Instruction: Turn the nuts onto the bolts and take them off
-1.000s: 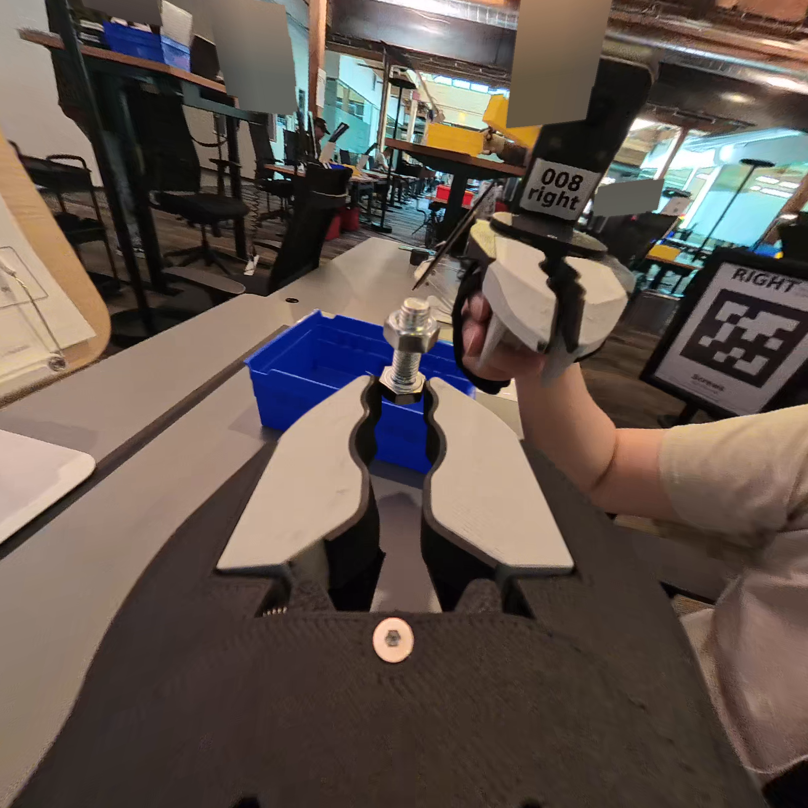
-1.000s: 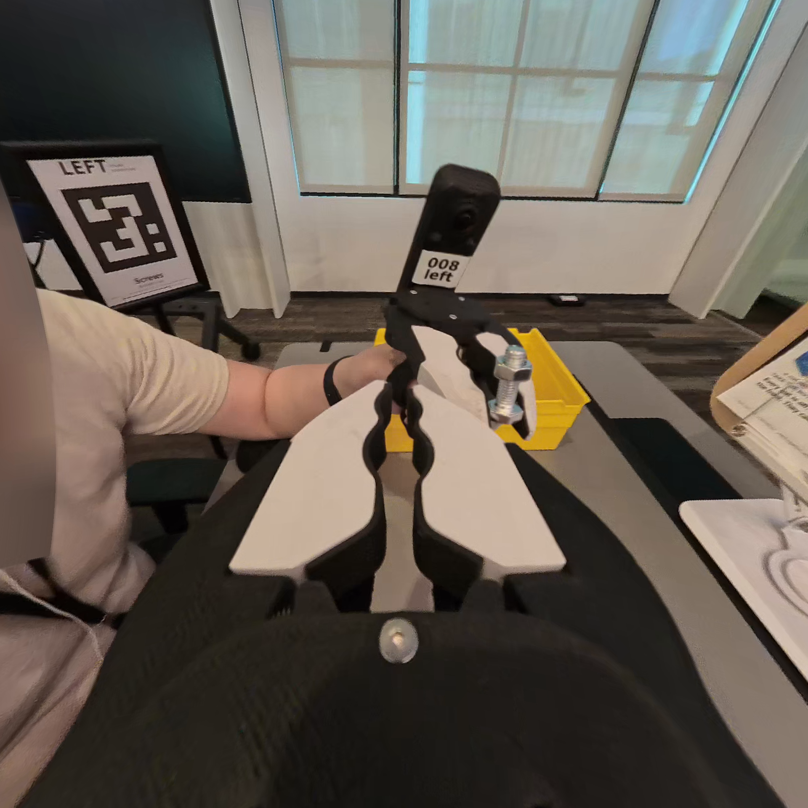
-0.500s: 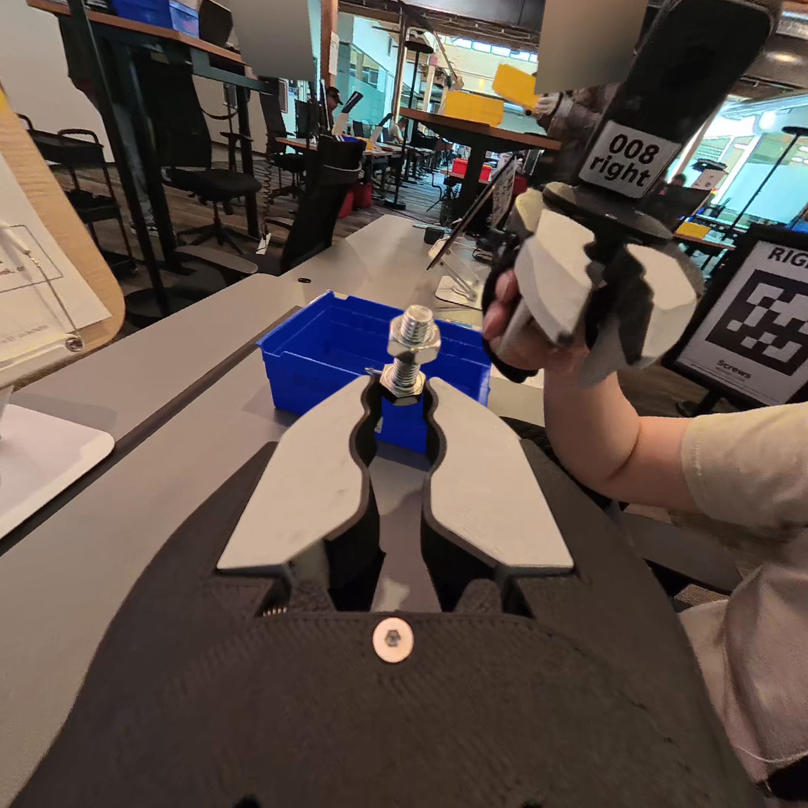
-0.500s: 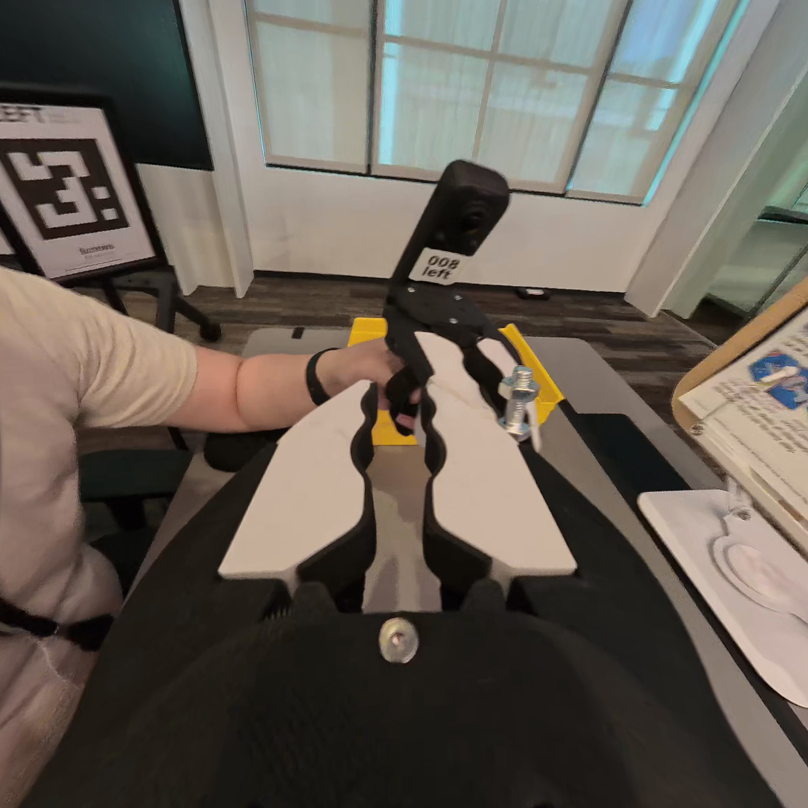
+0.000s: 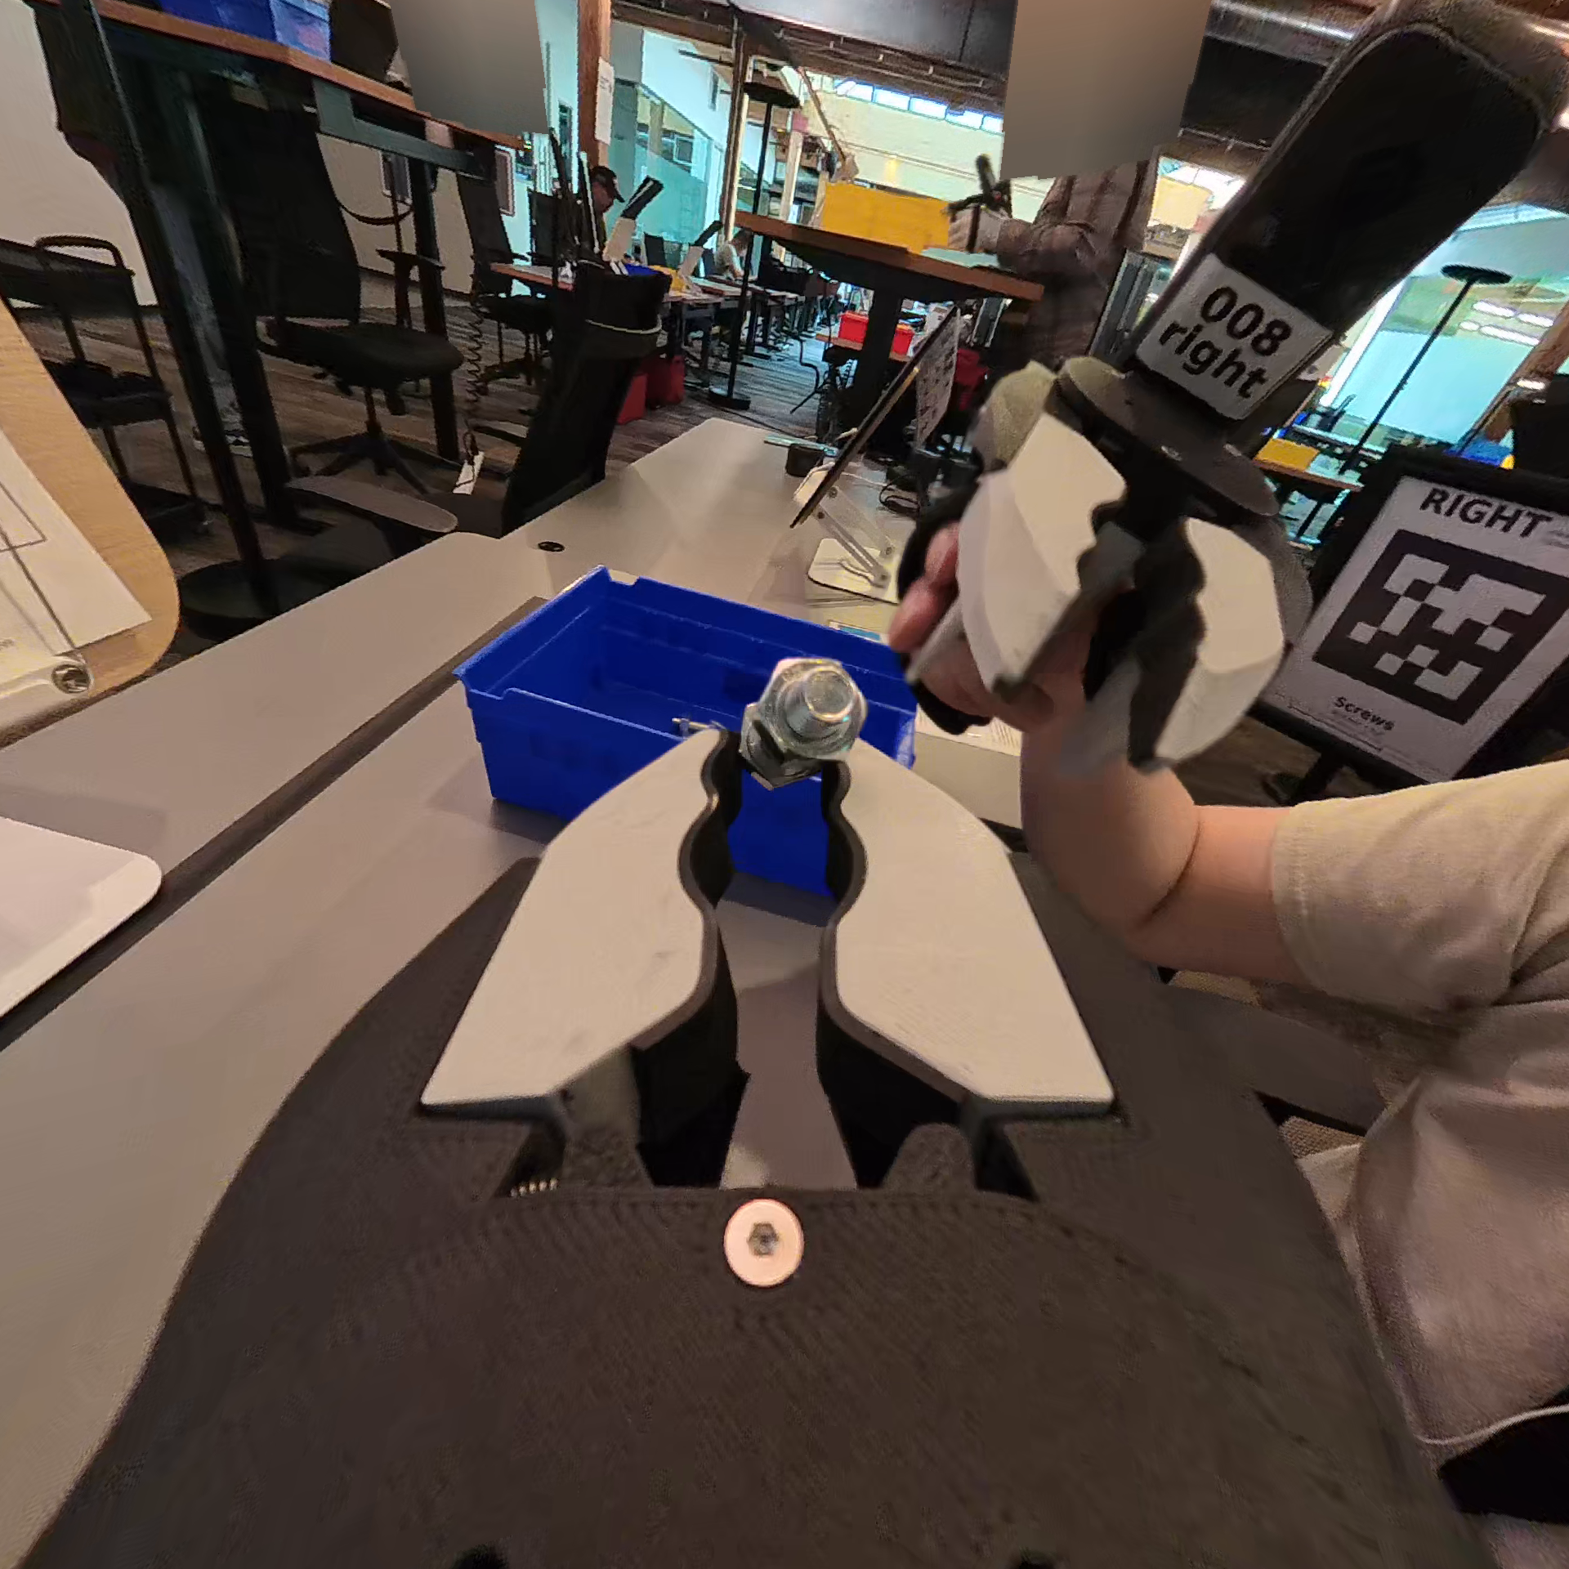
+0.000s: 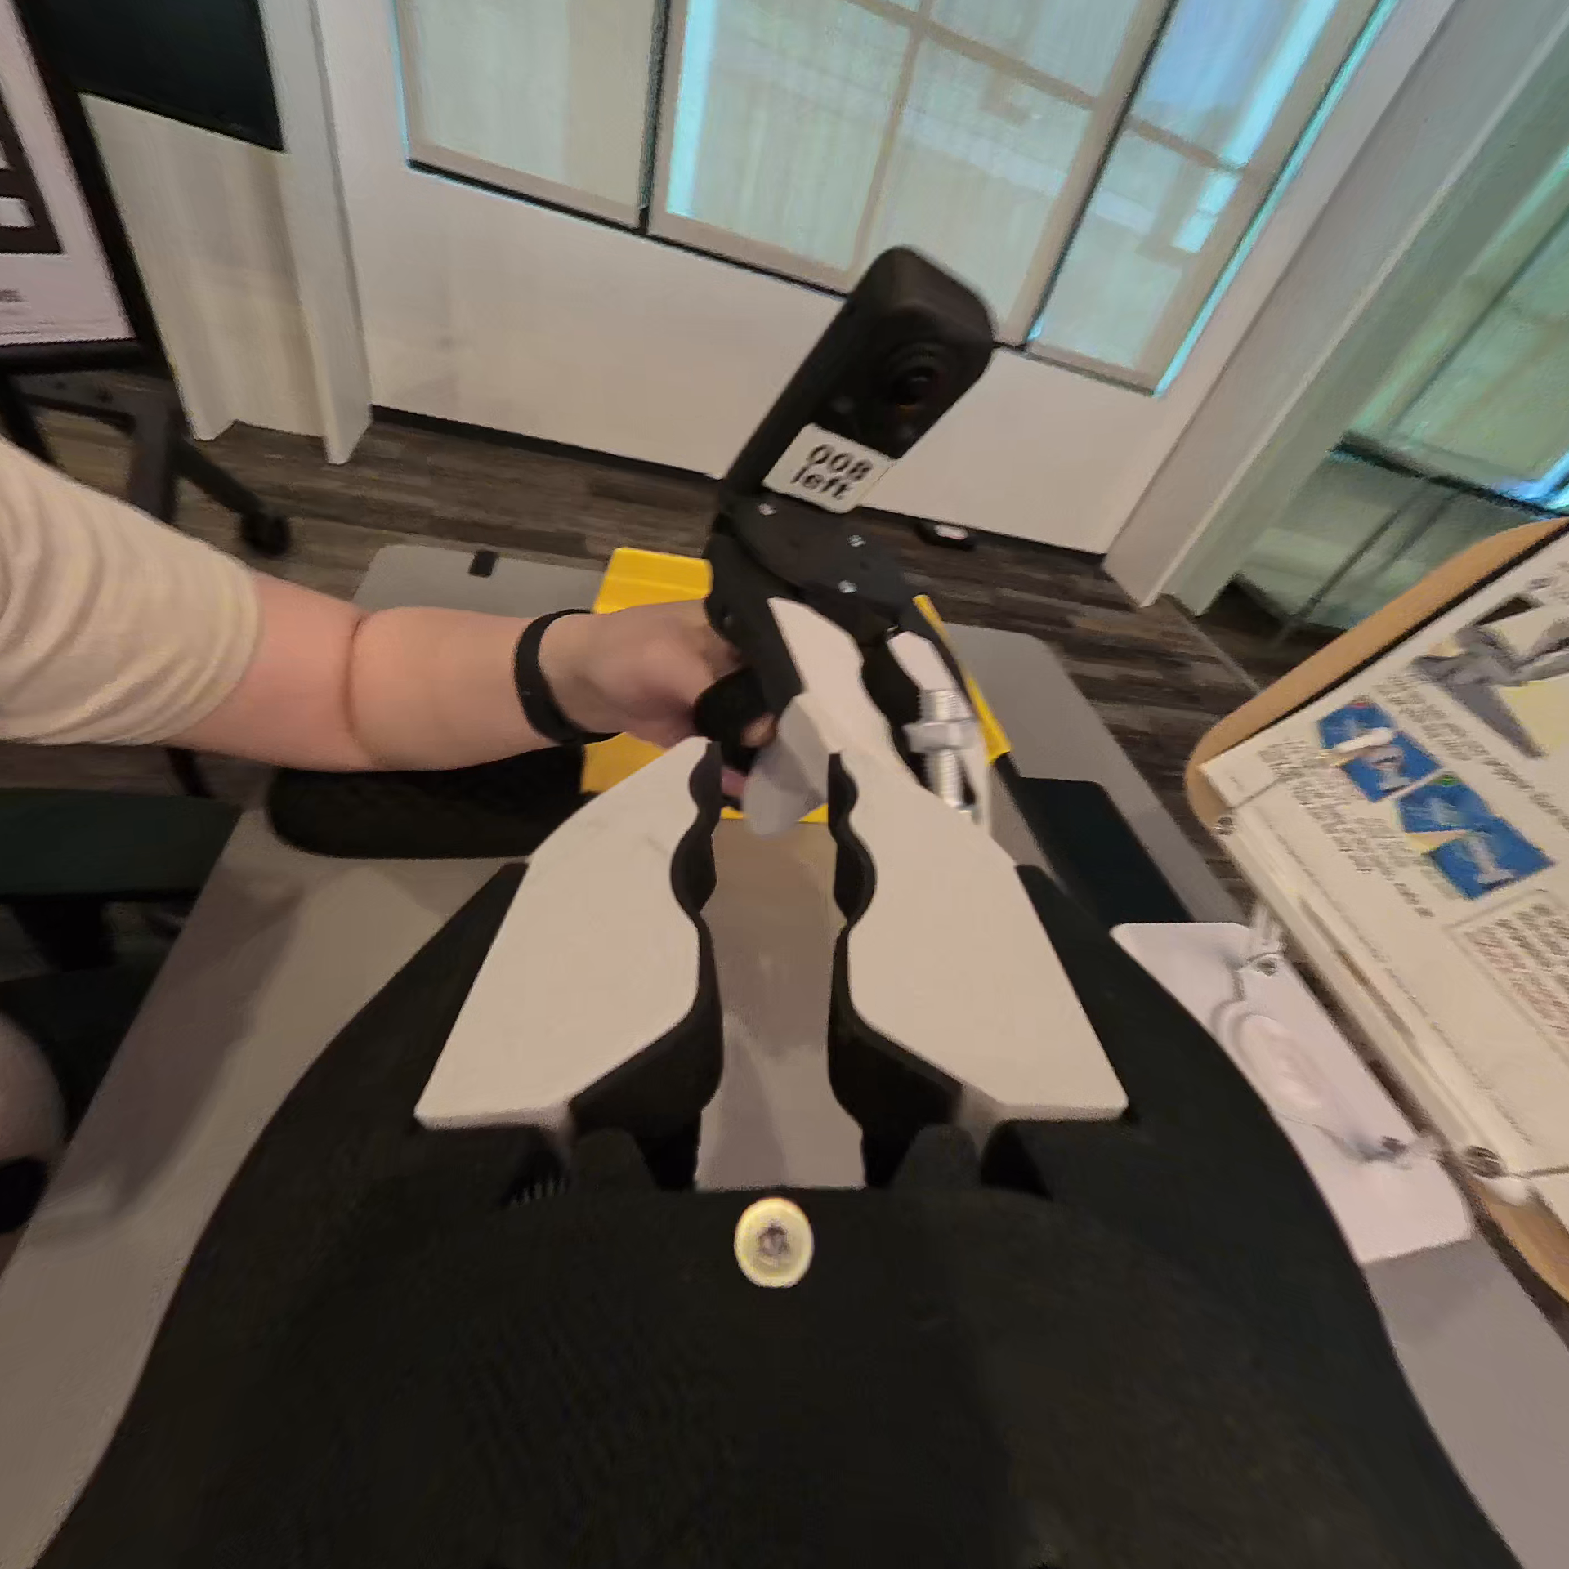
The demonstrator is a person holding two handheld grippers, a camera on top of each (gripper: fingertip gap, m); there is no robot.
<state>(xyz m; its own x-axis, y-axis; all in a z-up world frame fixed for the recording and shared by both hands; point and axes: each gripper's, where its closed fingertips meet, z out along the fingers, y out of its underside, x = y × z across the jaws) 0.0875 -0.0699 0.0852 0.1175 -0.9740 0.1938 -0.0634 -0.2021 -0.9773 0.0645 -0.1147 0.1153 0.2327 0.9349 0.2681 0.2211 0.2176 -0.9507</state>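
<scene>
Tilted toward the camera now, the bolt (image 5: pixel 802 722) with its nut sits clamped in the left jaws over the bench (image 5: pixel 255 739), blue bin (image 5: pixel 594 722) just behind. Right gripper (image 6: pixel 768 768), jaws parted and empty, hovers apart beside it; yellow bin (image 6: pixel 654 577) beyond.

The bolt (image 5: pixel 798 732) with its nut (image 5: pixel 817 711) sits clamped at the tip of the left tool (image 5: pixel 777 768), above the bench (image 5: pixel 255 739). Just behind the bolt, a bin (image 5: pixel 594 730) rests on the bench. Right of the bolt, raised and apart from it, hangs the right tool (image 5: pixel 1095 679). Farther right of the bolt stands a framed sign (image 5: pixel 1443 628).
</scene>
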